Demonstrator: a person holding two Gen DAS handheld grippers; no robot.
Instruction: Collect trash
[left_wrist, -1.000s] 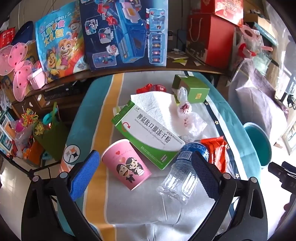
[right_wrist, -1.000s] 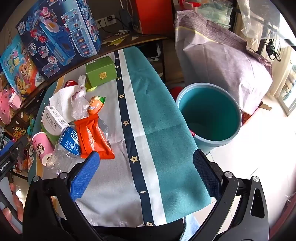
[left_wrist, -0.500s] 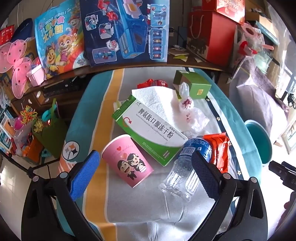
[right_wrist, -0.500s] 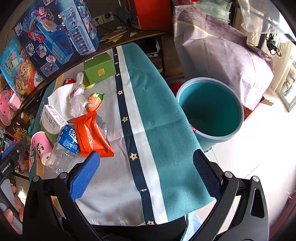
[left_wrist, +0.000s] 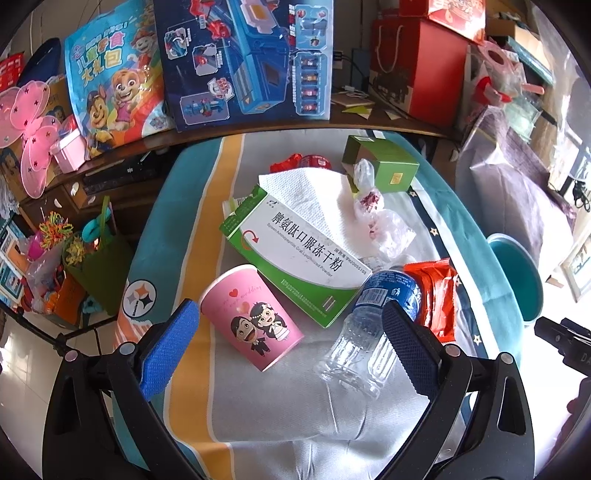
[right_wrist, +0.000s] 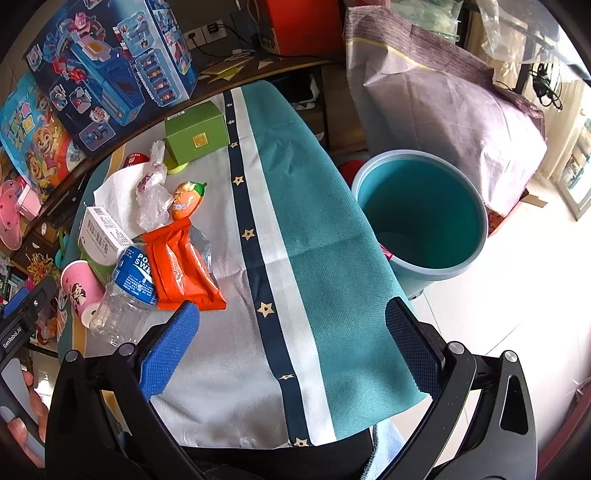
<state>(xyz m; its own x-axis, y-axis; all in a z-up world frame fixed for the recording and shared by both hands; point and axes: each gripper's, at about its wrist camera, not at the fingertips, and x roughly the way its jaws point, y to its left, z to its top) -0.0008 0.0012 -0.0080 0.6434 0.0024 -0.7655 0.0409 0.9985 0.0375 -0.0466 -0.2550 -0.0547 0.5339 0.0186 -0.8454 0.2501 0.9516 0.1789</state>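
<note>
Trash lies on a striped tablecloth: a pink paper cup on its side, an empty clear bottle with a blue label, a green-and-white medicine box, an orange wrapper, a crumpled clear bag, a white tissue and a green box. My left gripper is open and empty, just short of the cup and bottle. My right gripper is open and empty above the cloth's near right part. A teal bin stands on the floor right of the table.
Toy boxes and a red bag stand on a shelf behind the table. A large purple sack sits behind the bin. A small orange packet lies by the clear bag. Cluttered toys lie left of the table.
Both grippers have drifted slightly. In the left view the trash has shifted a little down the frame; in the right view the bin has shifted slightly. Both stay open and empty.
</note>
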